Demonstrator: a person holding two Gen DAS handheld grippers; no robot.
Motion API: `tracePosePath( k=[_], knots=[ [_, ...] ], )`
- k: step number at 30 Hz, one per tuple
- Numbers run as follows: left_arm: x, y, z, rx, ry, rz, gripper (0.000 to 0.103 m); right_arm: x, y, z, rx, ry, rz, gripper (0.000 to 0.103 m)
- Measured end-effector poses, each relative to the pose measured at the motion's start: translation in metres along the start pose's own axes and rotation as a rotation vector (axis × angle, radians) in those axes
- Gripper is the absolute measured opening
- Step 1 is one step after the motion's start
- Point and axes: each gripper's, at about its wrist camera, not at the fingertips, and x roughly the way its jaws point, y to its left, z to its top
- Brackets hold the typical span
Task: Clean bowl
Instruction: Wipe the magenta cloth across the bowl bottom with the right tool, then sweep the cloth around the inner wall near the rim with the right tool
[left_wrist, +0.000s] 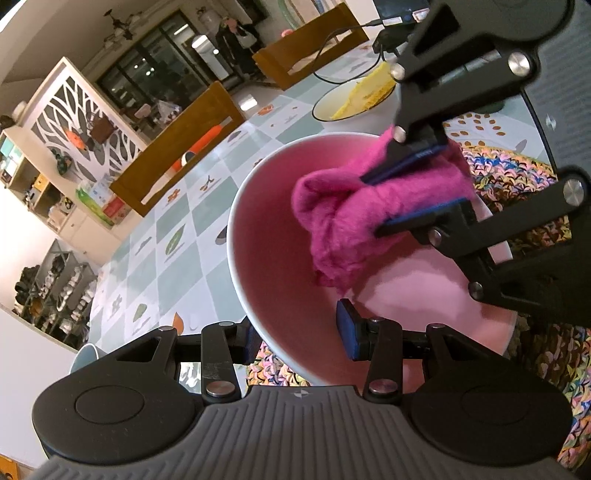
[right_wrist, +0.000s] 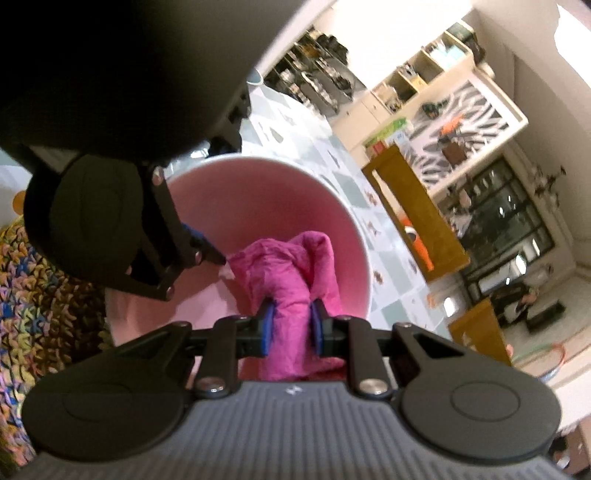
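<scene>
A bowl, pink inside and white outside, is tipped up over a crocheted mat. My left gripper straddles its near rim, one pad inside and one outside, shut on the bowl wall. My right gripper comes in from the upper right, shut on a bunched magenta cloth that rests against the bowl's inner wall. In the right wrist view the cloth sits pinched in the right gripper inside the bowl, with the left gripper at the bowl's left rim.
A multicoloured crocheted mat lies under the bowl on a checked tablecloth. A white bowl with something yellow in it stands behind, near a black cable. Wooden chairs line the table's far side. A pale cup stands at lower left.
</scene>
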Motion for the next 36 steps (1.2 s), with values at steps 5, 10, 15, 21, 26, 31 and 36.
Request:
tracePosePath(
  k=[5,10,15,21,26,31,36],
  knots=[
    [0.0,-0.001,0.0,0.008,-0.001,0.003,0.044,0.004,-0.004,-0.001,-0.031,0.007,0.011,0.021],
    [0.0,-0.001,0.0,0.013,-0.001,0.006,0.044,0.009,-0.008,-0.002,-0.061,0.013,0.022,0.021],
    [-0.002,-0.002,0.0,0.018,-0.001,0.007,0.044,0.014,-0.014,-0.004,-0.073,0.031,0.041,0.022],
    [-0.006,-0.006,-0.003,0.018,-0.002,0.007,0.044,0.021,-0.019,0.0,-0.048,0.063,0.069,0.022],
    [-0.006,-0.006,0.0,0.022,-0.01,0.007,0.044,0.019,-0.008,-0.006,-0.007,0.088,0.089,0.022],
    [-0.007,-0.007,0.002,0.028,-0.019,0.006,0.044,0.011,0.0,-0.01,0.048,0.111,0.123,0.022],
    [-0.008,-0.007,0.004,0.03,-0.023,0.001,0.044,0.009,0.0,-0.011,0.114,0.131,0.165,0.022]
  ],
)
